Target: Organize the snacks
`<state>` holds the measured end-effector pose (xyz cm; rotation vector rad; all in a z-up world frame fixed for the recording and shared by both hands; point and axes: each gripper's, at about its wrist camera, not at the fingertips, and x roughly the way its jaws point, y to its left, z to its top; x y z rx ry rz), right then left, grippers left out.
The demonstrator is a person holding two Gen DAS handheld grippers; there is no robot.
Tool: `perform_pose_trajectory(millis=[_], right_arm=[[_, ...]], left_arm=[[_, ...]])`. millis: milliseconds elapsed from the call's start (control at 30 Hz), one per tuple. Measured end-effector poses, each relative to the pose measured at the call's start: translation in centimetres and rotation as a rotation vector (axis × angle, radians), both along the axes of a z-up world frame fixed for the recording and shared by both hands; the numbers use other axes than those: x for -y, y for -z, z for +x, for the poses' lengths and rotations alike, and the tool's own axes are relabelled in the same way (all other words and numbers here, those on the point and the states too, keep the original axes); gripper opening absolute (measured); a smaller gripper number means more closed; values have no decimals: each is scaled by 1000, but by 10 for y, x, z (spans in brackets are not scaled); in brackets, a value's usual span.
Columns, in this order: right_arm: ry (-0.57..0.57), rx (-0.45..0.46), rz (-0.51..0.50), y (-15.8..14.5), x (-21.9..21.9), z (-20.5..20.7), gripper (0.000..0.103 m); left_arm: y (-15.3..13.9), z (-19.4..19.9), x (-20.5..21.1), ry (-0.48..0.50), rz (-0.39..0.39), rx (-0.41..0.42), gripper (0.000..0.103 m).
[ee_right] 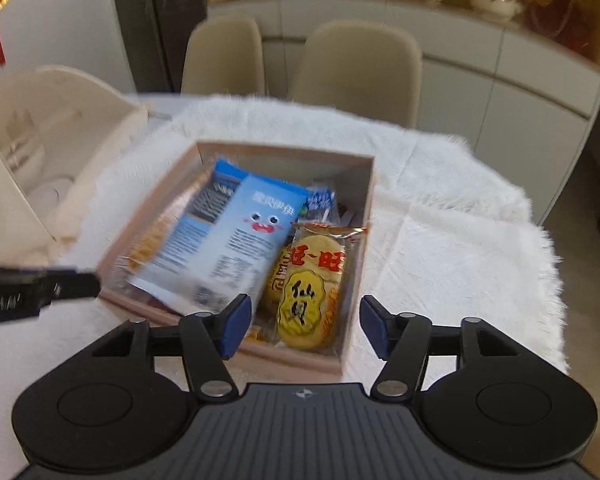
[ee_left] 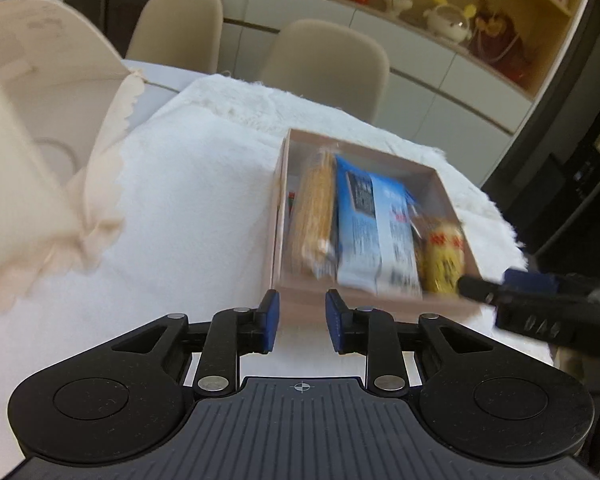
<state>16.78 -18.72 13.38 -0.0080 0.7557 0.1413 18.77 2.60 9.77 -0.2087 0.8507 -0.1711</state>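
While both grippers are hanging open and empty, the right gripper (ee_right: 304,330) is sitting nearer the box (ee_right: 364,248), probably straddling its yellow pack (ee_right: 310,300).

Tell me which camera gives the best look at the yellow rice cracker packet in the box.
The right wrist view: the yellow rice cracker packet lies face-up between the open fingers, with its print sharp. The left wrist view shows that packet only as a blurred yellow shape at the far right of the pink cardboard box.

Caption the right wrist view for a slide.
Open right gripper poised over a box holding a blue packet and a yellow rice cracker.
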Motion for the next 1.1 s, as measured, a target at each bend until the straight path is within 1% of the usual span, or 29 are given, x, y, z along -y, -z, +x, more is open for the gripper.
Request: perform_pose_trajectory(millis=[67,100,167,233,300,333,367,400,467,500,533,567,600,667,700,733,867,933,1100], right_arm=[[12,32,9,-1,0,-30,76],[10,30,13,2,-2,-44,77],[14,1,27,12,-8,-69,77],[16,-40,57,29,-15,-91,77],[22,-79,78,50,-26,-111,77],[21,-92,80,61,-32,-118,77],[22,-105,75,72,-37,-123,77],[26,-119,62,82,-42,-126,79],[44,-38,-3,90,-54,-136,80],[53,-22,-29,94,-60,-139,82],[68,2,-42,95,-63,-142,84],[94,20,-58,98,-64,-144,90],[121,30,-64,100,-62,-145,97],[163,12,-25,104,-52,-143,103],[167,10,0,104,-46,-142,103],[164,11,-1,104,-45,-143,103],[163,49,-12,110,-47,-149,103],[164,92,-10,114,-49,-155,103],[164,98,-3,114,-48,-158,103]], left_arm=[[9,-28,-5,0,-4,-5,29],[16,-43,-7,3,7,-15,29],[31,-71,-8,0,41,-27,29],[47,-98,-10,-8,85,-18,29],[63,-114,-11,-22,112,-28,29],[68,-120,-12,-23,107,-11,30],[71,-127,-11,-16,113,40,30],[74,-129,-9,-7,126,56,31],[77,-133,3,27,181,101,41],[79,-135,9,53,209,119,51],[81,-138,16,78,242,140,55],[83,-141,19,82,265,166,55],[85,-144,18,71,252,182,55],[87,-146,12,59,217,201,55],[87,-147,11,58,209,205,55],[86,-147,11,59,210,205,55],[89,-147,17,76,254,212,55],[89,-148,16,74,245,211,55],[90,-147,15,72,240,213,55]])
